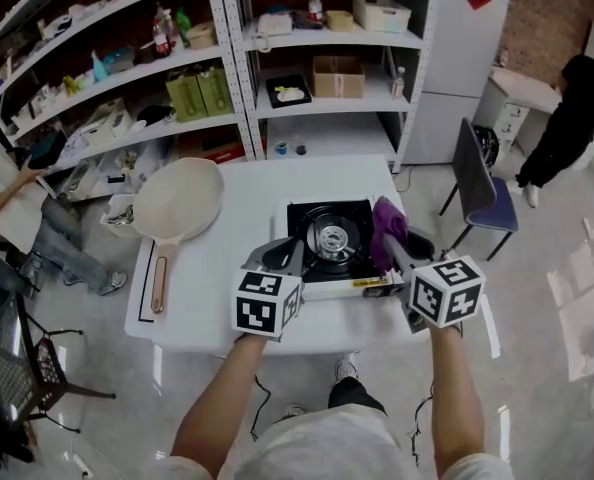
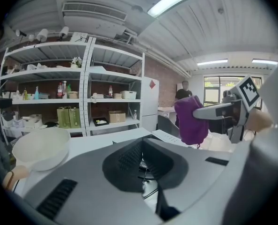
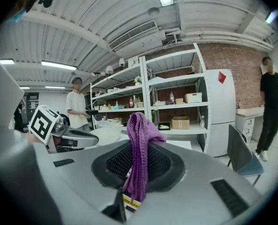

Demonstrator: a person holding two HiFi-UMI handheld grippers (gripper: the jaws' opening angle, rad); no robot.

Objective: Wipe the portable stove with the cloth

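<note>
Right gripper [image 1: 397,246] is clamped on the purple cloth [image 1: 387,228], right over the portable stove [image 1: 329,240]. Left gripper [image 1: 280,258] has its jaws together at the stove's left edge. White pan [image 1: 177,200] sits further left on the table [image 1: 227,308]

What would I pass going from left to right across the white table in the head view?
Cream pan → left gripper → portable stove → purple cloth
</note>
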